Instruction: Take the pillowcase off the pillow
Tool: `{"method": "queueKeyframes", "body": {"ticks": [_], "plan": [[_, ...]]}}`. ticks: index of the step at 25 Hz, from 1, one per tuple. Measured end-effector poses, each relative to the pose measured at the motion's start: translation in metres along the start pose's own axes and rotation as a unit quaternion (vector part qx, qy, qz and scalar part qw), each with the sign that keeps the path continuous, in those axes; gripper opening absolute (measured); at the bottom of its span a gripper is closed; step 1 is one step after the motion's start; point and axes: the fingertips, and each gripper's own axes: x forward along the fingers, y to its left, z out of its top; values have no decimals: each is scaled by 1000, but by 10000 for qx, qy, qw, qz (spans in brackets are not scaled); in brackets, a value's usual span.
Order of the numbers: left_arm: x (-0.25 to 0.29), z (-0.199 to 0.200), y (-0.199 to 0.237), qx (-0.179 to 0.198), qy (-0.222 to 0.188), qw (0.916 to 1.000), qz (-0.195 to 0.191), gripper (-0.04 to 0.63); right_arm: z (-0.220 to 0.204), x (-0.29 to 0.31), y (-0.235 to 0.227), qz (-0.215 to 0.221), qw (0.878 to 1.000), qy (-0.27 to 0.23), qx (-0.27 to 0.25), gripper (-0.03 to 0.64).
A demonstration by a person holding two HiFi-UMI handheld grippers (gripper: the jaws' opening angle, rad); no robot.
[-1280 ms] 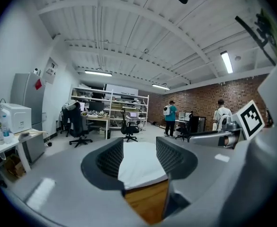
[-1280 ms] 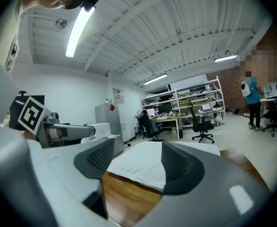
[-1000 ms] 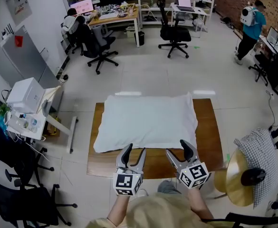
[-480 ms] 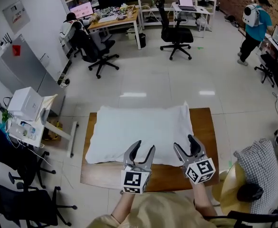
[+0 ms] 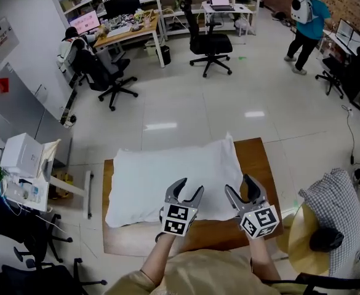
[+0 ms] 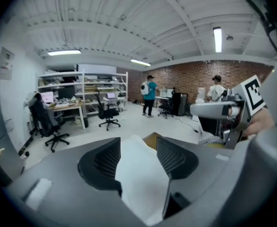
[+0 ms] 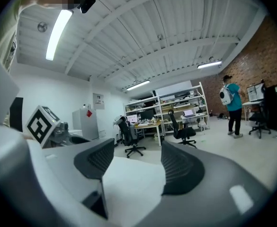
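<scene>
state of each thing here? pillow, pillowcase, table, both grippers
pillow: lying flat on the table
pillowcase: still on the pillow, not pulled back
table: mostly covered by the pillow, near edge bare
left gripper: open, over the pillow's near edge, gripping nothing
right gripper: open, by the pillow's near right corner, gripping nothing

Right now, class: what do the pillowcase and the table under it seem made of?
Pillowcase: probably soft woven cloth, matte white; it wrinkles and sags at the edges. Table: looks like wood or veneer, smooth brown, a flat slab.
</scene>
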Motion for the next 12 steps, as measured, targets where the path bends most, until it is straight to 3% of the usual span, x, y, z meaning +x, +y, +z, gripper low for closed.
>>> {"method": "queueKeyframes", "body": {"ticks": [3,7,9,11,12], "plan": [[50,-35,3,45,937,9934,-658,302,5,4,-4,-290,9995,101,6,299],[100,-90,12,187,2008,9758,-845,457,15,-5,-2,-569,9982,163,77,301],[113,-119,22,231,2322,9690,-818,449,13,-11,3,-715,9973,161,82,301],[119,-138,30,297,2434,9668,-721,356,9,-17,7,-845,9962,186,79,299],[120,-142,31,328,2440,9668,-685,351,9,-20,9,-894,9958,198,78,301]]}}
